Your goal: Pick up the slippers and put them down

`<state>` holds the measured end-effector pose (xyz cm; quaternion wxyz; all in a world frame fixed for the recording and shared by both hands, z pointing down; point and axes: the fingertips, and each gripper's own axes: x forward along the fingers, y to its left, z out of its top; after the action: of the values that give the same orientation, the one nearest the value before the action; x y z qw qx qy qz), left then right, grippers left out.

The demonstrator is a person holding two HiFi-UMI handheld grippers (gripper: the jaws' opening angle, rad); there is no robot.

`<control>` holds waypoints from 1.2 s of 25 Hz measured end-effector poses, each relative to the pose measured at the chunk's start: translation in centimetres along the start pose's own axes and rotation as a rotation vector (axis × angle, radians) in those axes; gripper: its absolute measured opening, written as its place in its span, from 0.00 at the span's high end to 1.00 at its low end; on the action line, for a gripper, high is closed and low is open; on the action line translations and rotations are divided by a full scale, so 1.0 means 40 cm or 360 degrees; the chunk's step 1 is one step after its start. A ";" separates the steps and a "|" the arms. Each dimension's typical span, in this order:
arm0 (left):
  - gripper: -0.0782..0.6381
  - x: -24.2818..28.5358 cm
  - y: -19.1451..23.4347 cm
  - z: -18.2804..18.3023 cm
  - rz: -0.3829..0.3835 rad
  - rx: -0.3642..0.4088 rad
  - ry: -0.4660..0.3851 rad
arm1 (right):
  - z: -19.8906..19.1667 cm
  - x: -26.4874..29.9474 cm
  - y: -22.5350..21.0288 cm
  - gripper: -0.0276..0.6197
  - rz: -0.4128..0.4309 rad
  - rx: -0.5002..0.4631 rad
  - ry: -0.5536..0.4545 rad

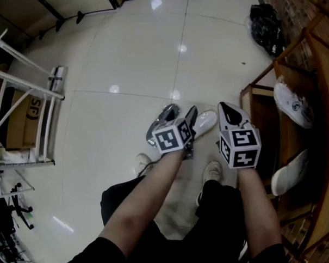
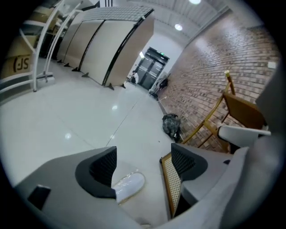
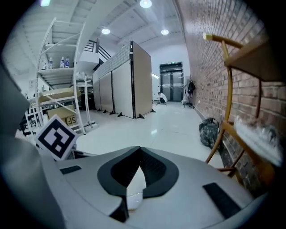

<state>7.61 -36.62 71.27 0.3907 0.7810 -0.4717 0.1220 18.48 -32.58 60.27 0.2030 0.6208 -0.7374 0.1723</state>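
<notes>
A white slipper lies on the pale floor just ahead of my feet. My left gripper hangs above it and a little to its left, jaws wide open and empty. In the left gripper view the slipper shows on the floor between the open jaws of my left gripper. My right gripper is to the slipper's right, beside the rack. In the right gripper view the tips of my right gripper meet with nothing sticking out past them. A white patch shows through the gap behind the tips.
A wooden shoe rack stands at the right with two more white slippers on its shelves. A black bag lies beyond it by the brick wall. A metal shelf with a cardboard box stands at the left. My own shoes are below the grippers.
</notes>
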 end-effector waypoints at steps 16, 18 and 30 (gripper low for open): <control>0.37 -0.548 -0.178 0.470 -0.0147 0.0547 -0.0624 | 0.411 -0.341 0.128 0.94 -0.0064 -0.0086 -0.0544; 0.37 -0.623 -0.194 0.495 -0.0161 0.0552 -0.0693 | 0.444 -0.397 0.155 0.94 -0.0058 -0.0101 -0.0587; 0.44 -0.972 -0.332 0.617 -0.0263 0.0687 -0.1126 | 0.595 -0.686 0.199 0.94 -0.0310 -0.0198 -0.0897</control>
<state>-6.17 -26.26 26.57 0.0406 0.8739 -0.4761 -0.0893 12.64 -20.05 25.75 0.0436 0.6983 -0.7108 -0.0724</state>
